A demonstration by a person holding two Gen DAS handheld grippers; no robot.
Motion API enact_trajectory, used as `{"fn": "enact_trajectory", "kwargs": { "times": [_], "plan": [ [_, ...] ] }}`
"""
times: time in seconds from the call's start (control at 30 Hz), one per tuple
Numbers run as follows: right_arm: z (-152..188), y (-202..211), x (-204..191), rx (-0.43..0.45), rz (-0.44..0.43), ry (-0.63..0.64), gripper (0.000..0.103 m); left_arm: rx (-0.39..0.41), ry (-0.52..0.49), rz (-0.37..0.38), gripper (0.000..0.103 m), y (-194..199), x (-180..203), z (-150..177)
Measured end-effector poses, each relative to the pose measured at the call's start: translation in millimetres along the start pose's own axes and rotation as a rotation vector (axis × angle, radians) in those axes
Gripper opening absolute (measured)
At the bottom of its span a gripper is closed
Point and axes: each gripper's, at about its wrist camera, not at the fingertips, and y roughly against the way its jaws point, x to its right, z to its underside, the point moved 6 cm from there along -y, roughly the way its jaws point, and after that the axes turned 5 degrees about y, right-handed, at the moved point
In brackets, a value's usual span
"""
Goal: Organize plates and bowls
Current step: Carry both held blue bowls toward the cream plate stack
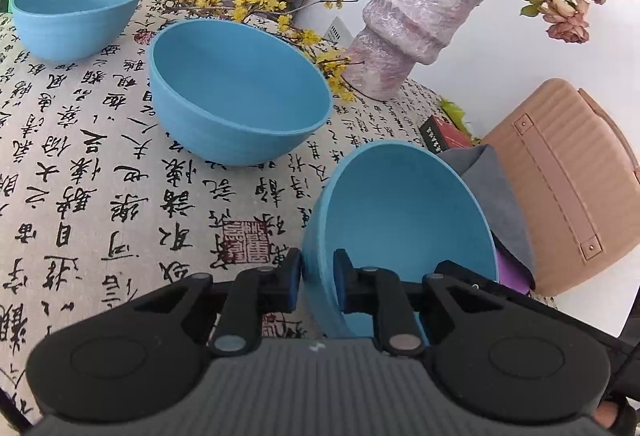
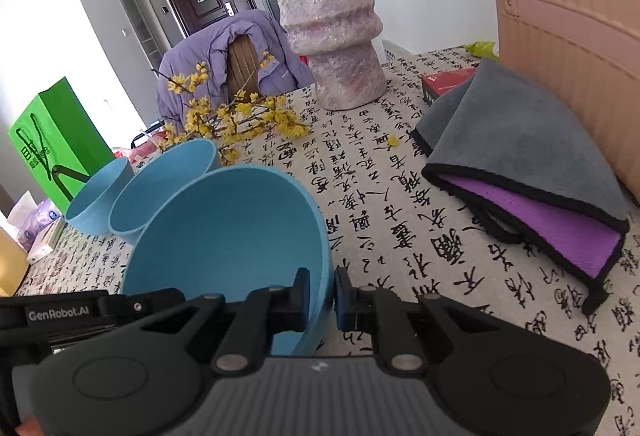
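Left wrist: both tools (image 1: pixel 317 286) (image 2: pixel 322 300) clamped on smooth round blue bowl's (image 1: pixel 404 212) (image 2: pixel 228 232) thin rim.

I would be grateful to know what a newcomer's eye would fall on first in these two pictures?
Probably the nearest blue bowl, its rim pinched from opposite sides by the left hand-held gripper and right hand-held gripper. Two more blue bowls sit beyond on the calligraphy tablecloth, with a wrapped pink vase and yellow blossoms behind.

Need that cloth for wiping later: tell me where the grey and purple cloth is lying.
In the right wrist view, the grey and purple cloth lies folded on the table's right side, against the tan ribbed case, beside a red box.
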Motion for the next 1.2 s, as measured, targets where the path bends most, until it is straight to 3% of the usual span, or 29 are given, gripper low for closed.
{"fn": "enact_trajectory", "kwargs": {
  "times": [0.27, 0.53, 1.2],
  "plan": [
    [4, 28, -17, 0.025, -0.01, 0.029, 0.012, 0.042, -0.013, -0.006, 0.017, 34, 1, 5],
    [15, 49, -61, 0.033, -0.05, 0.075, 0.012, 0.101, 0.003, -0.033, 0.017, 83, -22, 13],
    [73, 59, -273, -0.008, -0.281, 0.241, 0.012, 0.274, 0.147, -0.211, 0.017, 254, -182, 31]
  ]
}}
